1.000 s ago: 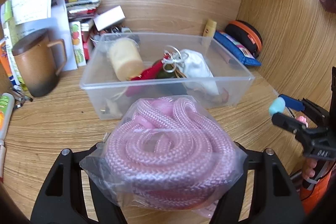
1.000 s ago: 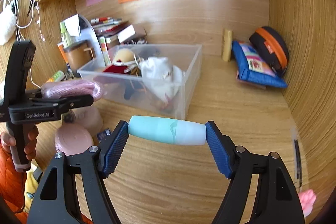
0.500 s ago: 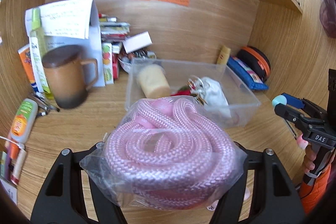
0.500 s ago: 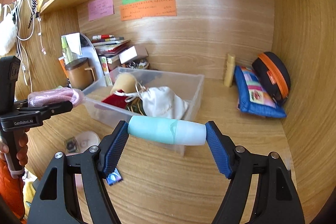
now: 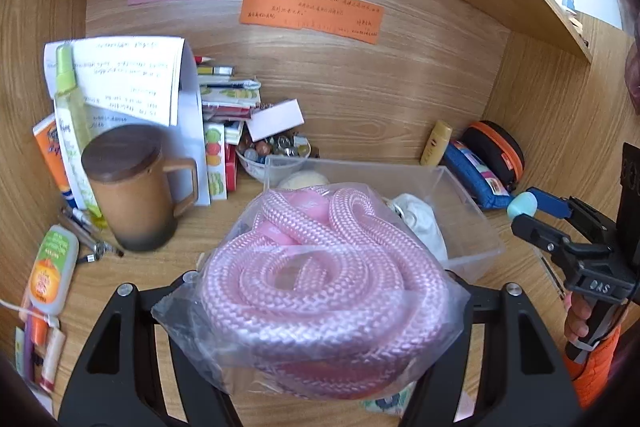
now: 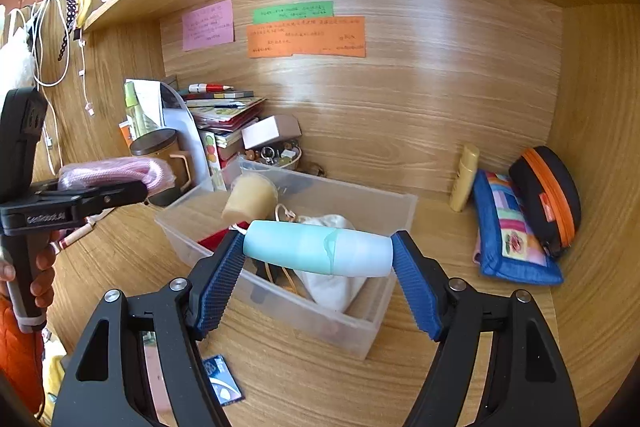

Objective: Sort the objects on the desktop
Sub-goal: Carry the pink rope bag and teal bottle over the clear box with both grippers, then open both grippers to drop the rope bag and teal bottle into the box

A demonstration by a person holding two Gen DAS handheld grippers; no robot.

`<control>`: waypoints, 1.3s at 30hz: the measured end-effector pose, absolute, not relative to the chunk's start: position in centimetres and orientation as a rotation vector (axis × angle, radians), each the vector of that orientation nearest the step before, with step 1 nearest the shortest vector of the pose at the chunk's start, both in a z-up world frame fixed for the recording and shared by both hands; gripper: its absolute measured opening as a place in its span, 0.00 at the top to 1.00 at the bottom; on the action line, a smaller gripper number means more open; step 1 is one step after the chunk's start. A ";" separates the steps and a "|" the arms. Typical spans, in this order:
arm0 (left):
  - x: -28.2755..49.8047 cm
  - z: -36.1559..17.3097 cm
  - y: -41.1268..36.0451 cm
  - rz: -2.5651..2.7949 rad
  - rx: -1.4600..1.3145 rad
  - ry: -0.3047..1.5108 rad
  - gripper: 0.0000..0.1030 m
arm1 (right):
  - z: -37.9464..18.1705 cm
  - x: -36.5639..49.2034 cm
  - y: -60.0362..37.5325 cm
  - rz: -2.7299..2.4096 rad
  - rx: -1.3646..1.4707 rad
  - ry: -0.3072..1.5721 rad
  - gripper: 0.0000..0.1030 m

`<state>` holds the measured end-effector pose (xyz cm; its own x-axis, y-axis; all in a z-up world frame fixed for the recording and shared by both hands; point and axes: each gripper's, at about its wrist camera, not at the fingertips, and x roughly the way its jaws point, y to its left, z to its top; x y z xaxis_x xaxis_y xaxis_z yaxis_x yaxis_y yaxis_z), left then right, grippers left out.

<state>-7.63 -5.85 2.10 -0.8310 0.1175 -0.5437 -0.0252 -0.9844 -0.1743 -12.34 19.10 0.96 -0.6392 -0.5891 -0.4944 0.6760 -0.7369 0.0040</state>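
Note:
My left gripper is shut on a bagged coil of pink rope and holds it in the air before the clear plastic box. My right gripper is shut on a teal and white tube, held end to end between the blue pads above the box. The box holds a cream cup, a white pouch and a red item. In the right wrist view the left gripper shows at the left with the rope; the right gripper shows at the right of the left wrist view.
A brown lidded mug, papers, books and a small bowl of trinkets stand at the back left. A yellow tube, a blue pouch and a black and orange case lie at the right. Tubes and pens lie at far left.
Both grippers have risen and drawn back with their loads. The box now sits lower and farther off in both views, and the back wall with its notes has come into sight.

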 end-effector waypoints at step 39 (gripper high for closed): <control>-16.2 -3.4 -3.0 2.851 -1.133 -0.075 0.36 | -4.8 -18.2 14.8 -2.281 0.849 0.397 0.31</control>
<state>-16.21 -2.95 -3.36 -0.7250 0.0856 -0.6834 -0.0495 -0.9962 -0.0722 -18.18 14.84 -4.80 -0.5691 -0.4802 -0.6675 0.6774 -0.7339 -0.0495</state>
